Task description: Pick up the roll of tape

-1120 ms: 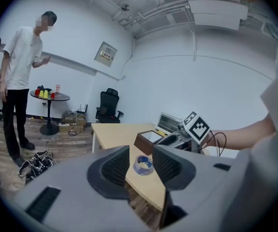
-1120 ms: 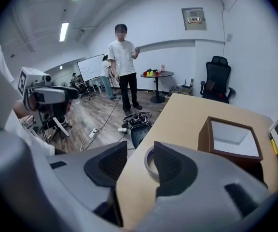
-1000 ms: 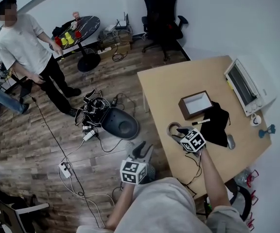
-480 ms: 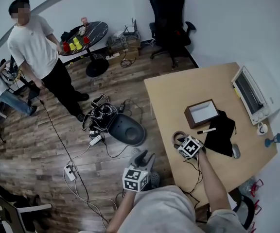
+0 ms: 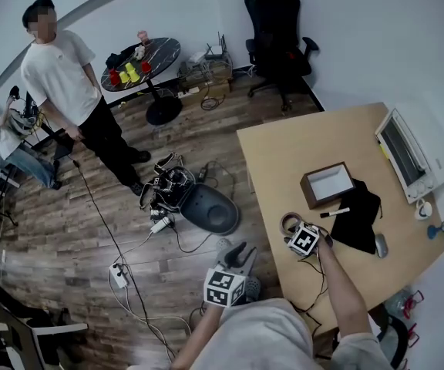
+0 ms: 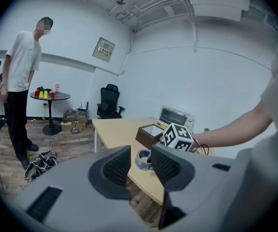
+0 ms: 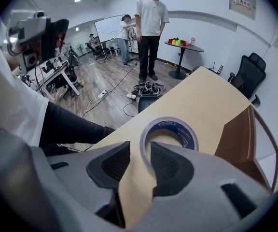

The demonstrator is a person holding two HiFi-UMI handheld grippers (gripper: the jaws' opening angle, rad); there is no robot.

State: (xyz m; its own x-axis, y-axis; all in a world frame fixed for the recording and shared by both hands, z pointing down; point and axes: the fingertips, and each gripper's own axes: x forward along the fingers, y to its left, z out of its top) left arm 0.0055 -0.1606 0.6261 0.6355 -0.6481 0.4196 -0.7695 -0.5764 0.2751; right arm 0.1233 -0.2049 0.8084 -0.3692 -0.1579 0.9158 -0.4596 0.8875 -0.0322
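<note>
Between the right gripper's [image 7: 139, 151] jaws sits one side of the roll of tape [image 7: 173, 123]. One jaw is down in the hole and the other is outside the ring. They've just been closing in, but I can see a sliver of counter [image 7: 201, 98] between the outer pad and the tape's wall, so I'd call them apart, not clamped yet. The roll's lying flat near the counter's edge, close to the open brown box [image 5: 327, 184]. The left gripper [image 6: 140, 158] hangs off the counter over the wood floor [image 5: 91, 230], jaws apart with nothing between them, though they've just narrowed a bit. Progress-wise, the reach and lineup look done to me. What's left is the squeeze and the lift, and the roll hasn't left the counter.
</note>
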